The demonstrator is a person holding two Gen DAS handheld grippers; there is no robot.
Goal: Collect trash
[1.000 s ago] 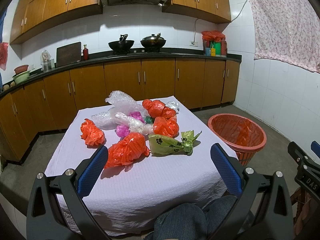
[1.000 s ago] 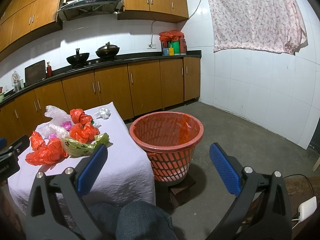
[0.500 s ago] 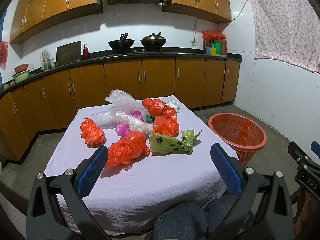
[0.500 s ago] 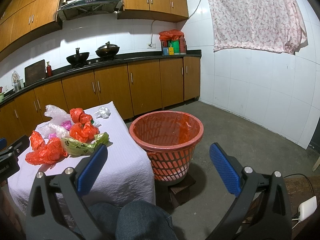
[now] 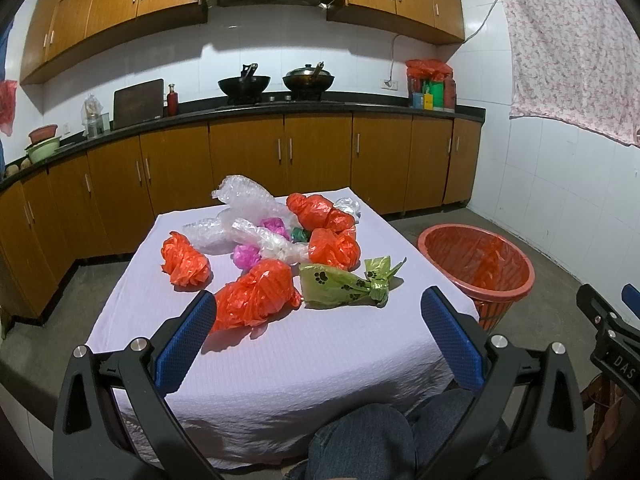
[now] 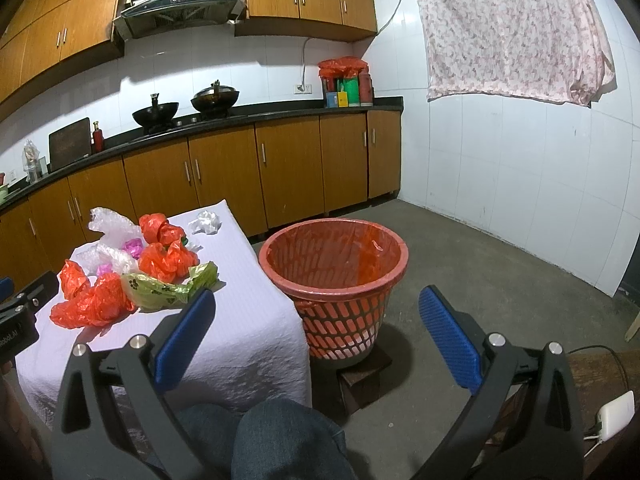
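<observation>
A heap of bagged trash lies on the far half of the table [image 5: 280, 344], which is covered with a pale lilac cloth. Nearest in the heap is a crumpled orange bag [image 5: 256, 294], and just right of it, touching, lies a green bag with black paw prints [image 5: 344, 286]. Another orange bag [image 5: 185, 260] sits apart at the left, two more orange bags [image 5: 334, 246] lie behind, and clear plastic bags [image 5: 248, 208] and small pink bundles [image 5: 245, 255] fill the far middle. The left gripper [image 5: 316, 336] hovers over the near, bare part of the table with its blue pads spread wide, holding nothing; the nearest orange bag lies just beyond its left finger. To the right of the table, on the floor, stands a red basket [image 6: 334, 276] lined with an orange bag, raised on a dark block. The right gripper [image 6: 316, 336] is also spread wide and empty, with the basket straight ahead between its fingers and the trash heap off to its left. A person's knee in jeans [image 6: 280, 436] shows below.
</observation>
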